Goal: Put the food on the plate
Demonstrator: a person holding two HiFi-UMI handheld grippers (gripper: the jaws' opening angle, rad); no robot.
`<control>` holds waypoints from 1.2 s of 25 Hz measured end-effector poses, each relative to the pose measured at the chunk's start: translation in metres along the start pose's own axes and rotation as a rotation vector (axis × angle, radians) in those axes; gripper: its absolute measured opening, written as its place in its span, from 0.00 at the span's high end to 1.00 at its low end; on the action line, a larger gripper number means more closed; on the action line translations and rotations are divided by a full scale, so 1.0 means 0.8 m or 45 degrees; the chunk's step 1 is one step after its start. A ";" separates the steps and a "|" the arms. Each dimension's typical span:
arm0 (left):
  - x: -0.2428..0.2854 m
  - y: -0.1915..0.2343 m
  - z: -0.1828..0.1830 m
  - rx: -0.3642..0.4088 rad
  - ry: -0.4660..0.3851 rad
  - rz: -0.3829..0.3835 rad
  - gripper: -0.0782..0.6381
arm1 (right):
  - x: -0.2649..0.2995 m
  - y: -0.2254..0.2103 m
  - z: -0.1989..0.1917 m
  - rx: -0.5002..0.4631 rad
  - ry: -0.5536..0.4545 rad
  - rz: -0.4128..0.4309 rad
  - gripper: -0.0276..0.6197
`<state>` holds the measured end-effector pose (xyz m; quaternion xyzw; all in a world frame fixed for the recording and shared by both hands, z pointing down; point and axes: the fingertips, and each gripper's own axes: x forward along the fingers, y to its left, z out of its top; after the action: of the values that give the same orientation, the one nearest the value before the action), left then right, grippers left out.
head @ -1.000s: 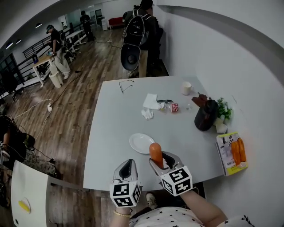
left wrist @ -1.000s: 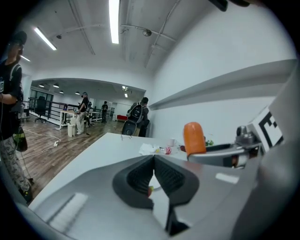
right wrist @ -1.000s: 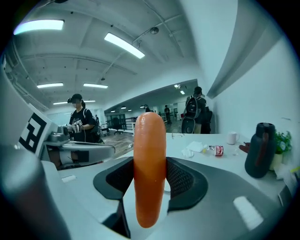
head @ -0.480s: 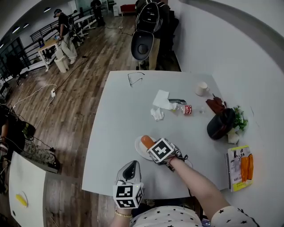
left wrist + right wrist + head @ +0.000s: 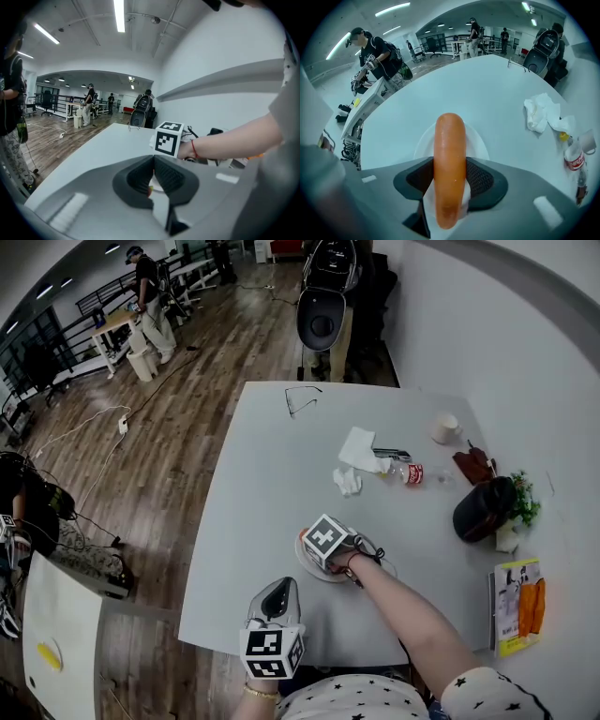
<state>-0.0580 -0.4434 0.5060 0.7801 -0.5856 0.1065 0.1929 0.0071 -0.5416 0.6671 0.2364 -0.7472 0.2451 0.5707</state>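
The sausage (image 5: pixel 449 164) sits lengthwise between the jaws of the right hand-held gripper (image 5: pixel 450 182). In the right gripper view it runs from 6 o'clock up to 12 o'clock, with its near end back in the gap behind the pads. Its rounded far end sticks out well past the jaw tips. That far end hangs over the white plate (image 5: pixel 423 140), which shows as a pale rim on both sides of the sausage. Whether the sausage touches the plate cannot be told.

The right hand-held gripper's jaws stand fairly wide, spread by the sausage's thickness. Both ribbed pads press on its sides, so it is gripped. In the head view this gripper (image 5: pixel 325 540) is over the plate (image 5: pixel 314 573) on the tabletop (image 5: pixel 253 484), its marker cube facing up, and the cube hides most of the sausage.

The left hand-held gripper (image 5: pixel 152 161) has its jaws closed together with nothing between them. In the head view it (image 5: pixel 272 601) sits at about 7 o'clock from the plate, just at the near edge of the tabletop and apart from the plate.

A crumpled tissue (image 5: pixel 541 112) lies at about 1 o'clock from the plate. A small bottle (image 5: pixel 574 159) with a red label lies at about 3 o'clock in the right gripper view. Both are well apart from the sausage.
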 end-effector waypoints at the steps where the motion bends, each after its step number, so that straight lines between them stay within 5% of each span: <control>1: 0.001 0.002 0.002 -0.003 -0.003 0.002 0.88 | 0.000 0.000 0.001 -0.004 0.009 0.000 0.63; 7: 0.007 0.006 0.007 -0.009 -0.014 -0.003 0.88 | 0.004 -0.002 0.005 -0.045 -0.034 -0.056 0.57; 14: 0.005 -0.001 0.009 -0.014 -0.020 -0.018 0.88 | -0.066 0.015 0.024 0.049 -0.470 -0.086 0.56; 21: 0.005 -0.015 0.019 -0.017 -0.037 -0.012 0.88 | -0.175 0.076 -0.003 0.258 -0.998 -0.023 0.86; 24: 0.000 -0.021 0.021 -0.013 -0.049 -0.020 0.88 | -0.202 0.097 -0.025 0.270 -1.115 -0.089 0.96; 30: -0.009 -0.031 0.018 -0.002 -0.062 -0.032 0.88 | -0.229 0.116 -0.044 0.295 -1.221 -0.124 0.96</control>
<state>-0.0371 -0.4375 0.4861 0.7895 -0.5805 0.0844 0.1805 0.0173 -0.4343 0.4889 0.4189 -0.8817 0.1632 0.1435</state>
